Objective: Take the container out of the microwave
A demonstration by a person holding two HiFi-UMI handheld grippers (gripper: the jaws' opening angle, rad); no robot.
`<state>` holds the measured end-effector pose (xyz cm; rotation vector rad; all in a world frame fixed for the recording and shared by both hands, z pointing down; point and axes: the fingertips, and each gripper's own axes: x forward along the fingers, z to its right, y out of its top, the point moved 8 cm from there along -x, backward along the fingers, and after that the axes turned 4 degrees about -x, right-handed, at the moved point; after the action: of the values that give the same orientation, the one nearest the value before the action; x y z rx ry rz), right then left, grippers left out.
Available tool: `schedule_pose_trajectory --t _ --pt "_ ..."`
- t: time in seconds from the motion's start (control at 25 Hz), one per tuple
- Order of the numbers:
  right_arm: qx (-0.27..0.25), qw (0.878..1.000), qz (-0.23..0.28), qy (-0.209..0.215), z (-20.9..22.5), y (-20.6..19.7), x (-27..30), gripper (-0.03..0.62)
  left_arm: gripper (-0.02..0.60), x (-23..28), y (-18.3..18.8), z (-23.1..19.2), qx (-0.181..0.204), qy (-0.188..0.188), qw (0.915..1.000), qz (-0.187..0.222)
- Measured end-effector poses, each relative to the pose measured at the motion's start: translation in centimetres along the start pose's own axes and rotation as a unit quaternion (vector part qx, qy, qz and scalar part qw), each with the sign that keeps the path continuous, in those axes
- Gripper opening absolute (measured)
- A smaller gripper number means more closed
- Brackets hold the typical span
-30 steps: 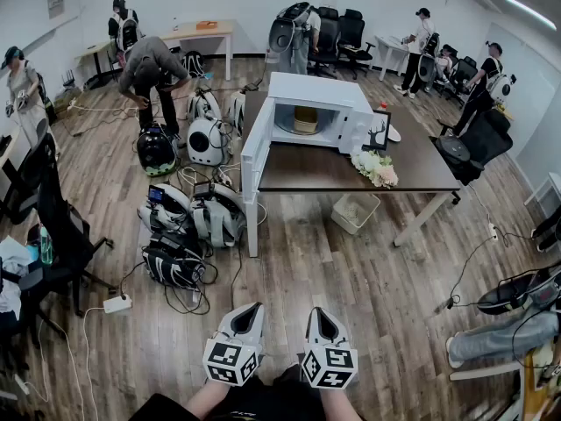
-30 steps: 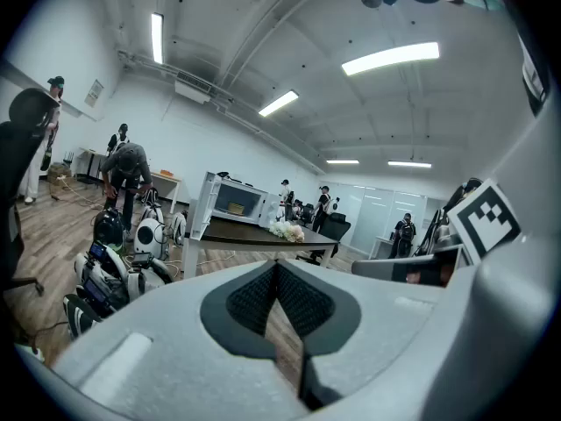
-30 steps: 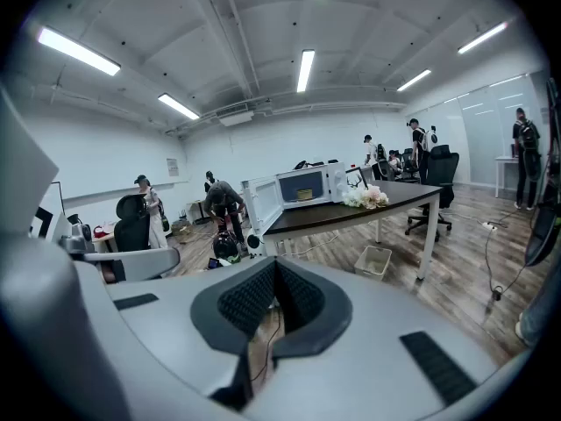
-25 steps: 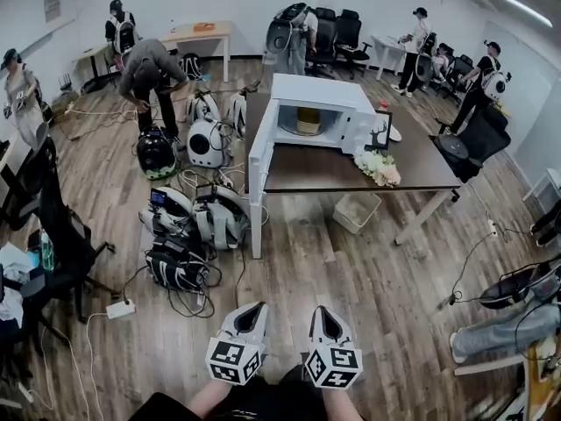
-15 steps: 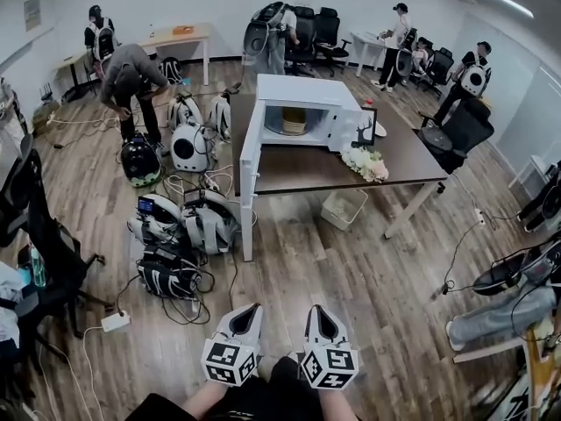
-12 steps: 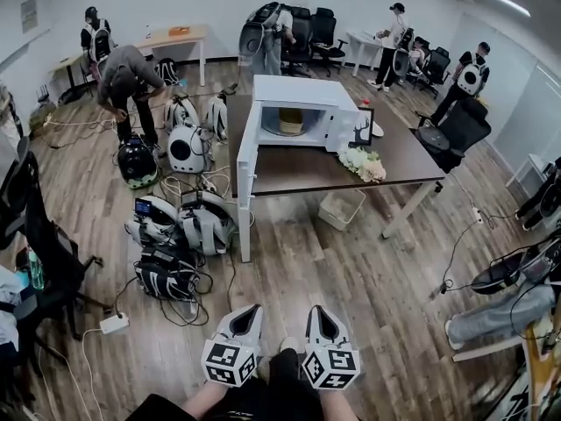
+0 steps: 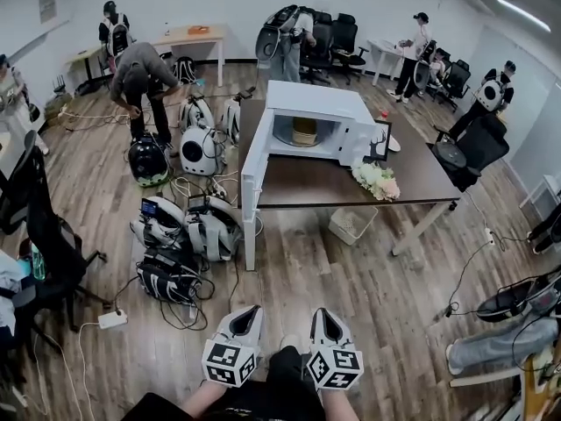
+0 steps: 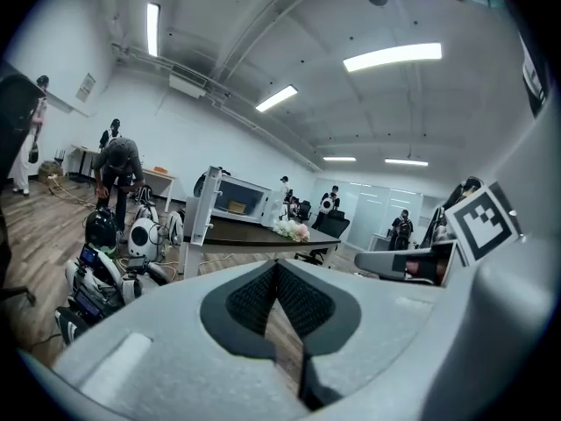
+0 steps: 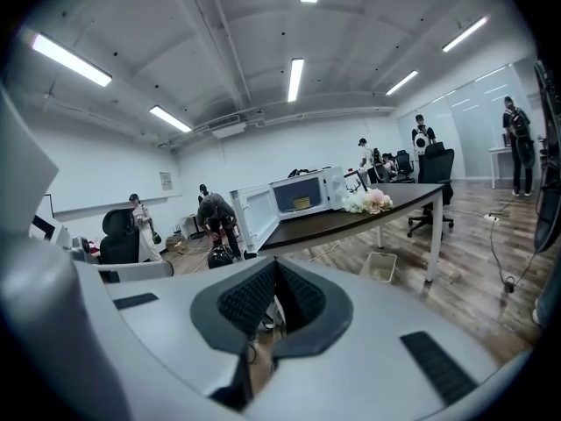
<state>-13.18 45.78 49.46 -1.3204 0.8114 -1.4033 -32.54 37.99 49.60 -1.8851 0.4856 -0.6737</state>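
A white microwave [image 7: 314,117] stands on the dark table [image 7: 412,178] far ahead, its door [image 7: 253,163] swung open to the left. Inside sits a tan round container [image 7: 304,132], also small in the left gripper view [image 8: 235,206] and the right gripper view [image 9: 301,203]. My left gripper [image 7: 254,309] and right gripper [image 7: 318,312] hang side by side at the bottom of the head view, well short of the table. Both have their jaws together with nothing between them.
Backpacks, helmets and cables [image 7: 186,231] lie on the wood floor left of the table, with a power strip [image 7: 114,319]. A white basket [image 7: 353,224] sits under the table. Flowers [image 7: 377,181] and a picture frame [image 7: 379,143] stand beside the microwave. Several people and office chairs are around the room.
The head view swung slightly left, then back right. The table and microwave now sit a little nearer. Both grippers stay shut and side by side.
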Motion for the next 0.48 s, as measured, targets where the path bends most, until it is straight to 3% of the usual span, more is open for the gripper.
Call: schedule_pose_trajectory --t 0.48 --pt "-0.036 0.999 -0.018 0.025 7.4 4.5 9.3 0.008 0.009 11.7 3.7 1.4 -0.001 0.028 0.9993 0.024"
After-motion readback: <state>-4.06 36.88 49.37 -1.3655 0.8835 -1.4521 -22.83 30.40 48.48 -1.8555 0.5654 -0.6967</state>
